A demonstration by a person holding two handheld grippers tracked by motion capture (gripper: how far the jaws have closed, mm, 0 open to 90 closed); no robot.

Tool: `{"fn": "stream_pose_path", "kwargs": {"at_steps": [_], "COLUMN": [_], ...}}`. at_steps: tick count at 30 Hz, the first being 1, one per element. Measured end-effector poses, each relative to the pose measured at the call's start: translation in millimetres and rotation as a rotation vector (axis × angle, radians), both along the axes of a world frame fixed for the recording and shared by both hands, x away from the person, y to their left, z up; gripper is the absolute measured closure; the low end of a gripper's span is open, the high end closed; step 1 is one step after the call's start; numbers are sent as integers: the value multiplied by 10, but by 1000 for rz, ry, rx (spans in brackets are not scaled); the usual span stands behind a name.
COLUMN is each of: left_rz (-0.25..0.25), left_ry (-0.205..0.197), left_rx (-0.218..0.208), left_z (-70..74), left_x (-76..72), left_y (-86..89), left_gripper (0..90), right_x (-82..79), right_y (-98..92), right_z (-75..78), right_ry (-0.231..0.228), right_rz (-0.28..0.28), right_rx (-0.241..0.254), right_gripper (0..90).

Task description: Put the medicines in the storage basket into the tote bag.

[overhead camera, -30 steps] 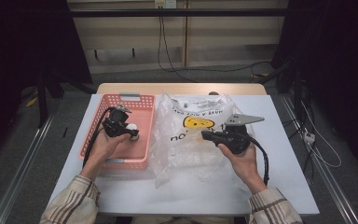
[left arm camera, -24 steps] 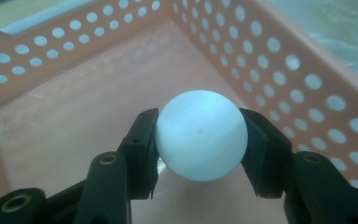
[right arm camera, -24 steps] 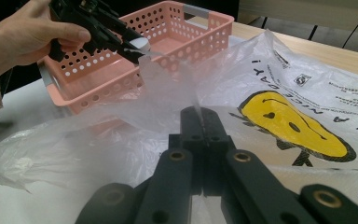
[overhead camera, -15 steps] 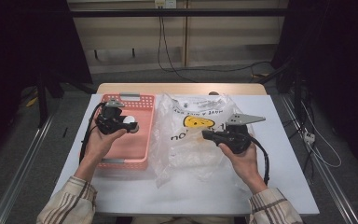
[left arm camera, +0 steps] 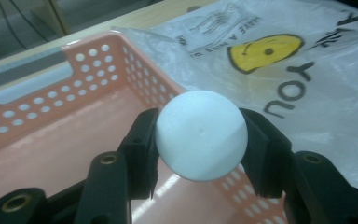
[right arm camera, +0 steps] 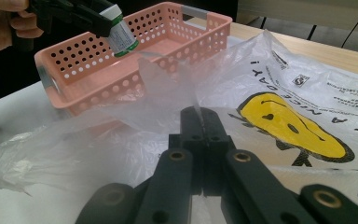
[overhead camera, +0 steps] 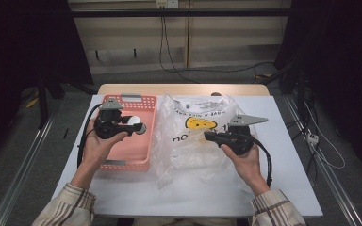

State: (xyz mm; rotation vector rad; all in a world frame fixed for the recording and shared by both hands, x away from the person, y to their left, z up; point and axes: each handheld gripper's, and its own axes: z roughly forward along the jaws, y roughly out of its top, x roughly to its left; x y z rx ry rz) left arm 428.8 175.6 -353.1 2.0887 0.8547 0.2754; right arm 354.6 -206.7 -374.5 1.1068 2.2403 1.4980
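My left gripper [overhead camera: 139,126] hangs over the pink perforated basket [overhead camera: 122,162] and is shut on a small white bottle [overhead camera: 134,121]. In the left gripper view the bottle's round white end [left arm camera: 200,135] sits between both black pads. The right gripper view shows this bottle [right arm camera: 121,35] with a green-edged label, held above the basket [right arm camera: 98,60]. My right gripper [overhead camera: 208,136] lies low on the clear plastic bag [overhead camera: 193,141], which has a yellow smiley print. Its jaws [right arm camera: 199,119] are pinched shut on a fold of the bag film [right arm camera: 168,88], which rises from between them.
The white table top [overhead camera: 283,179] carries the basket at left and the bag [left arm camera: 307,70] spread across the middle. A wooden strip [overhead camera: 184,89] runs along the far edge. Cables trail from both grippers, and dark floor with rails lies on either side.
My left gripper has risen with the bottle above the basket floor and shifted slightly. The right gripper and the bag have stayed put.
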Motion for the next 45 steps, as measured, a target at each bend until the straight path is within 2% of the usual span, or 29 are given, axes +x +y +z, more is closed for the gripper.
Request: {"fn": "stream_pose_path", "kwargs": {"at_steps": [2, 3, 5, 8, 13, 18, 20, 23, 26, 30, 33, 36, 37, 41, 45], "left_rz": [-4, -12, -24, -37, -66, -109, -128, -148, -175, -200, -207, -214, -222, -253, -286], "left_ry": [-15, -9, -31, -36, -65, -74, -80, -108, -125, -127, -115, -120, -112, -123, -112], "left_rx": [13, 12, 4, -21, -25, -46, -68, -45, -70, -77, -79, -66, -76, -67, -71], "left_z": [4, 17, 45, 96, 181, 244, 256, 305, 356, 345, 306, 294, 290, 293, 257], "left_x": [-37, -61, -107, -175, -304, -453, -517, -641, -732, -804, -829, -870, -896, -981, -1041], "left_y": [-23, -30, -49, -70, -116, -192, -231, -311, -367, -446, -494, -520, -538, -628, -745], "left_gripper": [510, 510, 510, 510, 510, 511, 510, 510, 510, 510, 510, 510, 511, 510, 510], "right_x": [2, 1, 1, 3, -5, -5, -2, 2, -3, -11, -16, -21, -24, -28, -35], "right_y": [6, 9, 11, 10, 8, 14, 16, 23, 30, 29, 25, 24, 26, 37, 47], "right_z": [-8, -10, -8, -10, -2, -8, -12, -29, -26, -20, -13, -10, -9, -5, -1], "right_ry": [3, 2, 1, 2, 0, 4, 6, 12, 11, 7, 7, 7, 7, 4, 3], "right_rz": [1, 2, 3, 3, 4, 2, 1, 2, 3, 5, 4, 4, 6, 8, 11], "right_rx": [-2, -2, -2, -1, 1, -1, 0, -4, -4, -6, -2, -9, -10, -12, -14], "right_gripper": [900, 900, 900, 900, 900, 900, 900, 900, 900, 900, 900, 900, 900, 900, 900]}}
